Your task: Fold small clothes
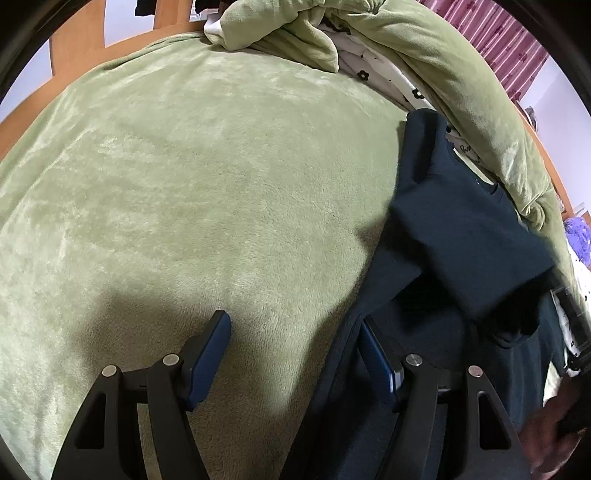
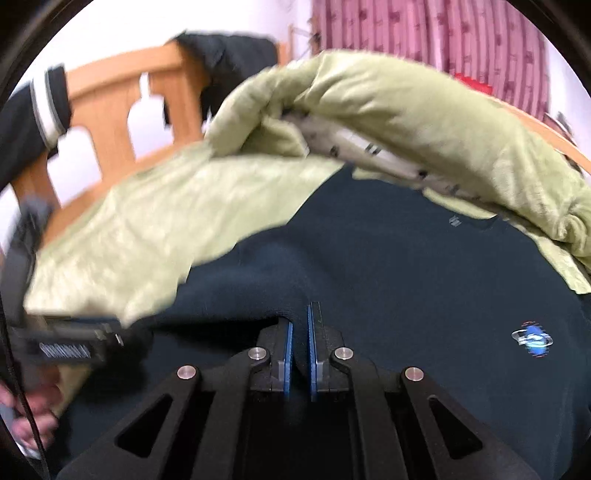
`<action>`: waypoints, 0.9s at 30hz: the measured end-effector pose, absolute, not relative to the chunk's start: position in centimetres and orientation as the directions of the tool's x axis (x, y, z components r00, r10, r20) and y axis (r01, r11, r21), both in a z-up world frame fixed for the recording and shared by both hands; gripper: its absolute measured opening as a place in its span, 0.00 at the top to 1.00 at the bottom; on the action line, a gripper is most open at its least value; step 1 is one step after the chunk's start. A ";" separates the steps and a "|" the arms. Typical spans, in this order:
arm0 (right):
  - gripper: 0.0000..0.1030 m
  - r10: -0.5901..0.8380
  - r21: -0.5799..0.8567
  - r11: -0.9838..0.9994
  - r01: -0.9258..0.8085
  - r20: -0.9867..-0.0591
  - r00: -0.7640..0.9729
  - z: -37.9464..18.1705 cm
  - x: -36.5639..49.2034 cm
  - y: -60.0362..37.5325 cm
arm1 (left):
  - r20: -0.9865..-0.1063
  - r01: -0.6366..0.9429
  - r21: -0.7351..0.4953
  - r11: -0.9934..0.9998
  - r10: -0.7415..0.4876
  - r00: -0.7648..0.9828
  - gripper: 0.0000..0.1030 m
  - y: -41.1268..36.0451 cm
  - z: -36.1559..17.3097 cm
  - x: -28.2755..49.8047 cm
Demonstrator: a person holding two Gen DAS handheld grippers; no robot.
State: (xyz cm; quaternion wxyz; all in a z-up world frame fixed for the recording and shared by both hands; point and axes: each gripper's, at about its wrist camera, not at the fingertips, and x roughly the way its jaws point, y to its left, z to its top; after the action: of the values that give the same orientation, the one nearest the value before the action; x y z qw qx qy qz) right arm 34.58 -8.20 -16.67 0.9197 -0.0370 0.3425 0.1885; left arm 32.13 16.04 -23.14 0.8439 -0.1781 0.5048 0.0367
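A dark navy sweater [image 1: 461, 258] lies on the green plush bed cover [image 1: 184, 184] at the right of the left wrist view, one sleeve folded over its body. My left gripper [image 1: 295, 332] is open; its right finger [image 1: 373, 354] rests on the sweater's left edge, its left finger [image 1: 212, 347] over the cover. In the right wrist view the sweater [image 2: 406, 277] fills the lower half, with a small blue emblem [image 2: 532, 339]. My right gripper [image 2: 300, 325] is shut on a fold of the sweater and lifts it. The left gripper [image 2: 66, 343] shows at the left, blurred.
A rolled green duvet [image 1: 461, 74] with a white flower-print lining [image 1: 388, 74] lies along the far and right side. A wooden bed frame [image 2: 122, 99] with dark clothes [image 2: 229, 55] hung on it stands behind. Pink striped curtains [image 2: 424, 33] hang at the back.
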 end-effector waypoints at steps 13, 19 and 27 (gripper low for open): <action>0.94 0.121 0.228 0.973 0.034 -0.632 0.765 -11.8 36.4 -26.5 | -0.878 -0.232 -0.156 0.960 -0.028 0.477 0.34 14.5 -23.5 32.3; 0.89 0.002 0.136 0.981 0.138 -0.720 0.694 -14.8 34.9 -32.1 | -0.871 -0.219 -0.114 0.969 0.009 0.492 0.34 13.6 -23.2 32.3; 0.72 -0.079 0.066 0.977 0.201 -0.765 0.639 -15.9 30.4 -35.7 | -0.839 -0.149 -0.109 0.983 -0.011 0.544 0.34 11.7 -21.9 32.4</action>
State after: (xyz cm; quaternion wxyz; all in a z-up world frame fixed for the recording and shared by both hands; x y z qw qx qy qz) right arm 30.36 -35.74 -15.87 0.9024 0.0726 0.4175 -0.0776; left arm 32.39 11.68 -21.91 0.8746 -0.0839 0.4759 0.0393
